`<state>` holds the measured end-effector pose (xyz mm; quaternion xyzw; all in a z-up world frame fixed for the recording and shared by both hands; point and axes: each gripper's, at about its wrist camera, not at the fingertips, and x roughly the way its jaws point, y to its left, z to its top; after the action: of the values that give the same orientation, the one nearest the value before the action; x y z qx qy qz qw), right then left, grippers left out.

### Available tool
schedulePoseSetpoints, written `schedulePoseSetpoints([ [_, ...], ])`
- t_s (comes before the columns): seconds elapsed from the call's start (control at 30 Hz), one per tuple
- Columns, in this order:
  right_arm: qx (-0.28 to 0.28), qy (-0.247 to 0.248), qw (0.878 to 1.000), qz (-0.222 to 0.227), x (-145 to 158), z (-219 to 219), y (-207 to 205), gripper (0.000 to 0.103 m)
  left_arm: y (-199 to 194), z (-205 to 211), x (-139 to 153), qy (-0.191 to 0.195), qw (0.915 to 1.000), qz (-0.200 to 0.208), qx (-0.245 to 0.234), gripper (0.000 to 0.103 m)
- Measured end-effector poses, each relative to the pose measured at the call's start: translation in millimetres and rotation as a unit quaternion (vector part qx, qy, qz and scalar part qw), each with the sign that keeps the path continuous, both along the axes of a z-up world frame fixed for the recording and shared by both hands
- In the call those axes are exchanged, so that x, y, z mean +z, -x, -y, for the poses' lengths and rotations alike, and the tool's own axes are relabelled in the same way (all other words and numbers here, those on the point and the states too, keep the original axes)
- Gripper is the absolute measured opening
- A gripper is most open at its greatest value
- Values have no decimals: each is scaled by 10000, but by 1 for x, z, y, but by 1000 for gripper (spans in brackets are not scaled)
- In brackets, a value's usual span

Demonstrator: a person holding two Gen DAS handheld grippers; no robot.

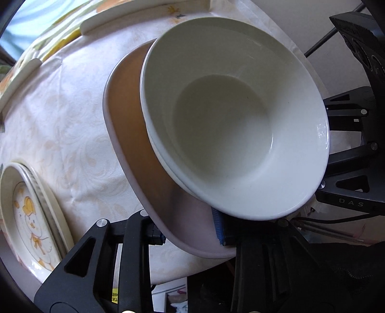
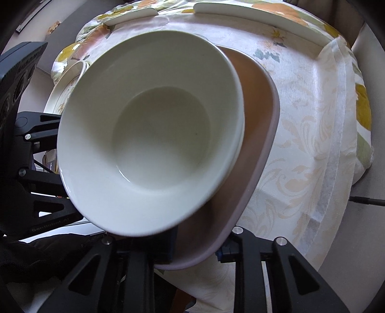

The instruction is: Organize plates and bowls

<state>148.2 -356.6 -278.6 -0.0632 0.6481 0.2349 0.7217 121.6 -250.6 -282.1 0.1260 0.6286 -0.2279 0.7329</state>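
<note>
Fingers of both the left gripper [image 1: 190,237] and right gripper [image 2: 197,250] pinch the matte brown ceramic plate's [image 1: 130,120] six o'clock rim; stacked glossy white bowls [image 1: 231,115] ride on it. Mid-carry, probably; next needs level, synchronized travel toward the duck-painted plate [image 1: 28,221] at eight o'clock.

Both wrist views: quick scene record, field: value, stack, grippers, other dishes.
held item: brown plate, lifted and tilted
on plate: two nested white bowls, empty
left gripper: clamped on the plate's near edge
right gripper: clamped on the plate's edge, opposite side
surface: patterned tablecloth
other dishes: illustrated plates stacked on the cloth; white plates at the far edge
</note>
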Motion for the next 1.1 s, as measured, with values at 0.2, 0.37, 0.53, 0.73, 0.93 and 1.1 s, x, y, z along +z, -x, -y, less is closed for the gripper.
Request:
schedulePoseSetpoints([
  [0.2, 205, 115, 9995, 232, 31, -21, -1, 23, 3, -29, 37, 67, 9997, 205, 147, 26],
  [0.37, 302, 93, 9989, 332, 55, -62, -5, 23, 4, -79, 63, 119, 9992, 302, 220, 26],
  [0.53, 336, 80, 9986, 412, 70, -118, -4, 22, 6, -143, 84, -6, 9991, 393, 150, 26],
  [0.73, 400, -4, 9986, 336, 69, -196, -12, 22, 6, -219, 85, -114, 9995, 285, 122, 26],
  [0.93, 307, -9, 9995, 113, 50, -247, -14, 22, -2, -264, 58, -180, 9998, 86, 56, 26],
  [1.1, 235, 98, 9996, 90, 43, -267, -12, 23, -9, -287, 41, -49, 10000, -33, 36, 26],
])
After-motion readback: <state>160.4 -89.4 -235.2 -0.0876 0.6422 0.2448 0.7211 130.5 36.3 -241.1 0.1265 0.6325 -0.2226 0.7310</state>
